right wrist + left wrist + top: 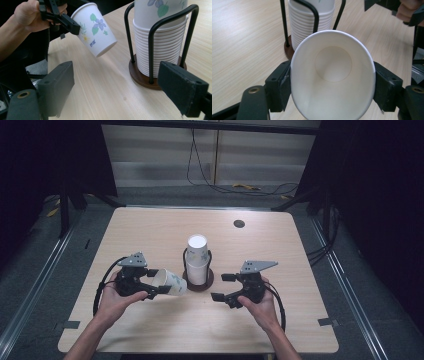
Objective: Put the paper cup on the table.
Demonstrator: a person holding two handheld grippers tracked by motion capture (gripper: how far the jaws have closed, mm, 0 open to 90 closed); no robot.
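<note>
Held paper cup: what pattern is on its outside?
White paper cup with purple flowers, green leaves; right gripper view.

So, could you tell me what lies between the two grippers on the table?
In the high view, the cup holder with its stack of cups stands between the left gripper, shut on a paper cup, and the open right gripper.

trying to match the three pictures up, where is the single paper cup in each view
High view: the paper cup lies on its side left of centre, in the left gripper.
Left gripper view: centre, its open mouth faces the camera, squeezed oval.
Right gripper view: upper left, flowered, tilted.
Shared landmark: the cup stack in its wire holder.
</note>
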